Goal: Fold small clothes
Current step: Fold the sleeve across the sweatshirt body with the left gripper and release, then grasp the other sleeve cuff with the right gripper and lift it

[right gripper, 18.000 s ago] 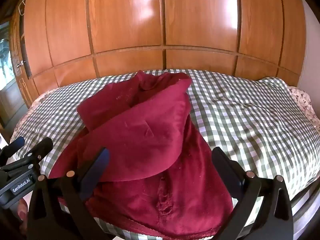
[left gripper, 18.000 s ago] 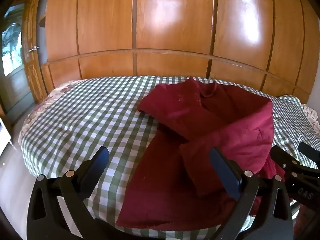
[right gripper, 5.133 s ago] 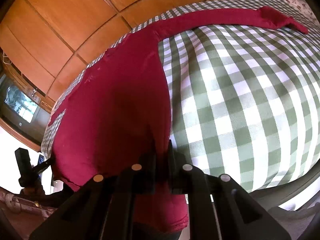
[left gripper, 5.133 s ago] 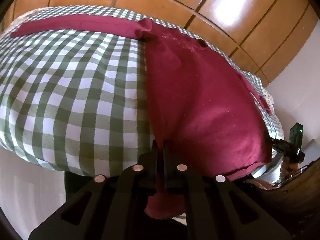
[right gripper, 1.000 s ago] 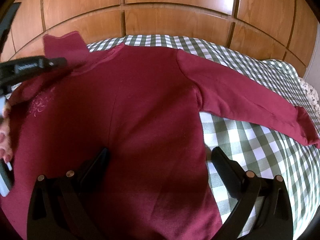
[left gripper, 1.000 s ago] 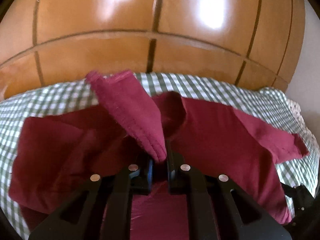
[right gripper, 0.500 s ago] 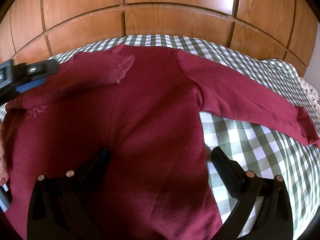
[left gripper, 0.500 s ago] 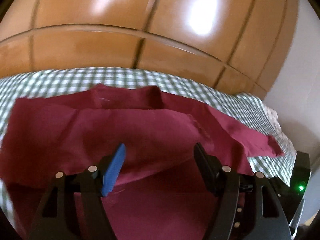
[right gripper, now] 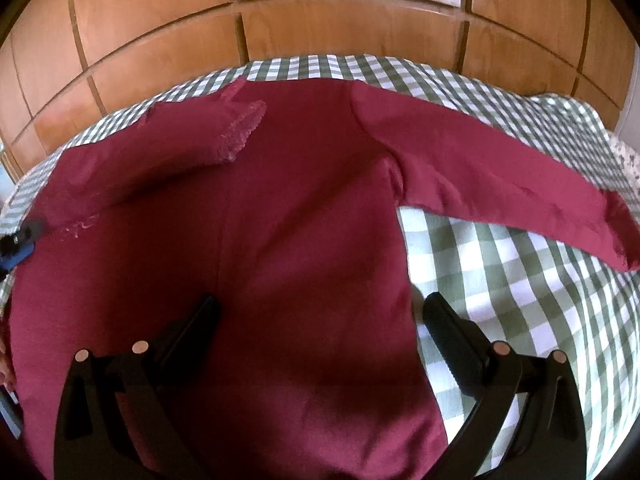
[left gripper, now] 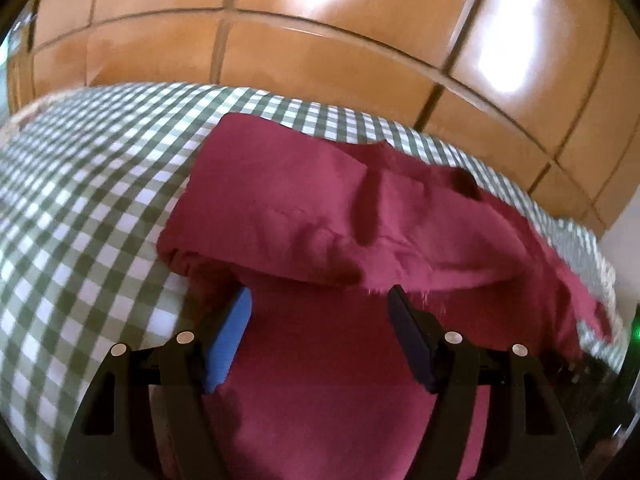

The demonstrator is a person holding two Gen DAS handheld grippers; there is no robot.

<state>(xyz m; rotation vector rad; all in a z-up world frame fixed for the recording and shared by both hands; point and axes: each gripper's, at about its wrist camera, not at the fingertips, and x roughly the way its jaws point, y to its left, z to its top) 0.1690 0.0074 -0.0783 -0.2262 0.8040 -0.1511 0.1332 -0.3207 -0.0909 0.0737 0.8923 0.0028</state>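
Observation:
A dark red long-sleeved top (right gripper: 304, 216) lies flat on the checked bed. Its left sleeve (right gripper: 168, 140) is folded inward across the chest, lace cuff near the collar. Its right sleeve (right gripper: 500, 176) stretches out to the right. My left gripper (left gripper: 320, 308) is open and empty, just below the folded sleeve (left gripper: 288, 216). Its tip also shows at the left edge of the right wrist view (right gripper: 20, 244). My right gripper (right gripper: 316, 320) is open and empty, over the lower body of the top near its right side seam.
The green-and-white checked bedspread (right gripper: 520, 280) covers the bed. A wooden panelled wardrobe (right gripper: 320, 12) stands right behind the bed. A white wall (left gripper: 624, 256) shows at the far right.
My left gripper let go of the left sleeve cuff, which now lies folded across the chest, and drew back toward the left side of the top. My right gripper stayed open and hardly moved.

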